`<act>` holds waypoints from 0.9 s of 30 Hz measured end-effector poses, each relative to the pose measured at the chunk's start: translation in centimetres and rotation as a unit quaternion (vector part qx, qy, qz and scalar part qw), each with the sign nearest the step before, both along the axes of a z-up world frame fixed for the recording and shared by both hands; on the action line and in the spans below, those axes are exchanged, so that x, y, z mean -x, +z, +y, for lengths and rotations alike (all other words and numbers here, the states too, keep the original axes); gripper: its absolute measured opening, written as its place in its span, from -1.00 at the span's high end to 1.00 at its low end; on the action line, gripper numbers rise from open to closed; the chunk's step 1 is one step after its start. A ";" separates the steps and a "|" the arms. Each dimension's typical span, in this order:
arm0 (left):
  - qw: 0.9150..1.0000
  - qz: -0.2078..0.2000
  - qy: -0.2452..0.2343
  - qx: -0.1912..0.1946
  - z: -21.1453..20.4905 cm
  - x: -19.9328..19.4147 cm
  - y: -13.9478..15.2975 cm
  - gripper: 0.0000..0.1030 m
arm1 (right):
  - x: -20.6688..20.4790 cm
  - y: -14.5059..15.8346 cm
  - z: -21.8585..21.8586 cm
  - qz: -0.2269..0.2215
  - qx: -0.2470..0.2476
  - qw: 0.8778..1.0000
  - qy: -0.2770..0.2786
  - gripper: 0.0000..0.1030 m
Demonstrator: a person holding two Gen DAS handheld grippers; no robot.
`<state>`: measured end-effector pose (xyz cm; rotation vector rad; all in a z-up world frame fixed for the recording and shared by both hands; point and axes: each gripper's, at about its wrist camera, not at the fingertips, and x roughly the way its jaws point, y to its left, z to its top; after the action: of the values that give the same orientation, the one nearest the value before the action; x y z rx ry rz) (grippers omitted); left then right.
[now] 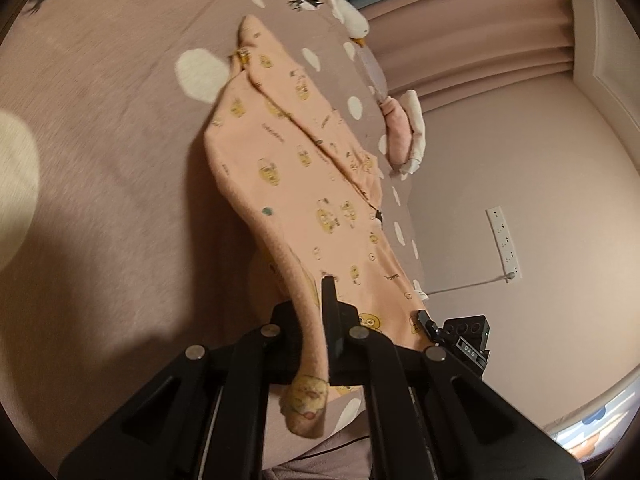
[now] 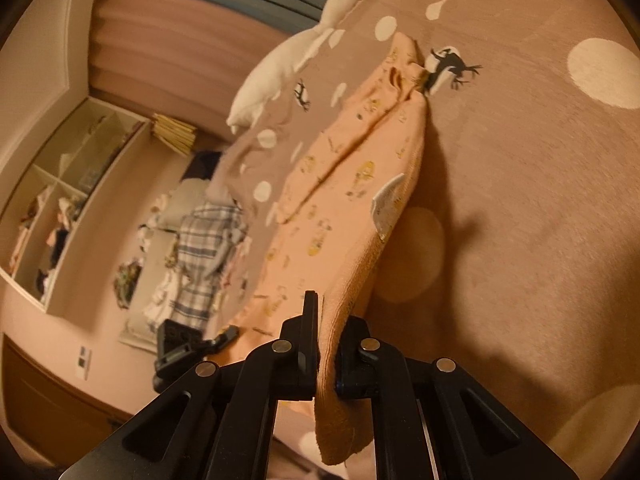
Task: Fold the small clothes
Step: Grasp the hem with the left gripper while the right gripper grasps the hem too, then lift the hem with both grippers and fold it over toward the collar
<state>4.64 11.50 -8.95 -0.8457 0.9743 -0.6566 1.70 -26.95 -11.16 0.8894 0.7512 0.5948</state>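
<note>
A small peach garment (image 1: 288, 168) with yellow cartoon prints is lifted and stretched above the brown spotted bedspread (image 1: 100, 140). My left gripper (image 1: 320, 320) is shut on one near edge of it. My right gripper (image 2: 326, 320) is shut on the other near edge of the same garment (image 2: 352, 208), which shows a white label (image 2: 386, 204). The far end of the garment still rests on the bedspread (image 2: 520, 160). Each gripper shows at the edge of the other's view.
A white goose plush (image 2: 288, 60) lies on the bed's far edge, with a folded pink and white cloth (image 1: 402, 132) beside it. A shelf unit (image 2: 60, 200), hanging plaid clothes (image 2: 208, 240), curtains (image 1: 480, 40) and a wall power strip (image 1: 503, 244) stand beyond the bed.
</note>
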 end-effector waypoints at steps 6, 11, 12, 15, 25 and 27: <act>1.000 -0.008 -0.009 -0.001 -0.9 -0.5 0.4 0.95 | -0.2 0.6 0.3 -0.016 -0.019 1.000 0.003 0.81; 1.000 -0.018 -0.011 0.002 -0.8 -0.9 0.9 0.95 | -0.3 1.0 0.4 -0.025 -0.023 0.999 0.004 0.81; 1.000 -0.019 -0.012 0.003 -0.9 -1.0 1.0 0.95 | -0.3 1.0 0.4 -0.027 -0.024 0.999 0.003 0.81; 1.000 -0.023 -0.016 0.004 -0.9 -1.2 1.1 0.95 | -0.5 1.2 0.5 -0.030 -0.030 0.999 0.003 0.81; 0.999 -0.036 -0.020 0.012 -0.6 -2.1 2.0 0.95 | -1.1 1.9 0.8 -0.044 -0.036 0.998 0.002 0.81; 0.999 -0.038 -0.020 0.015 -0.6 -2.4 2.3 0.95 | -1.3 2.1 0.8 -0.047 -0.038 0.998 0.001 0.81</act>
<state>7.01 10.90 -6.64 -0.8229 0.9177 -0.7344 3.01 -26.16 -9.09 0.9248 0.6481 0.6651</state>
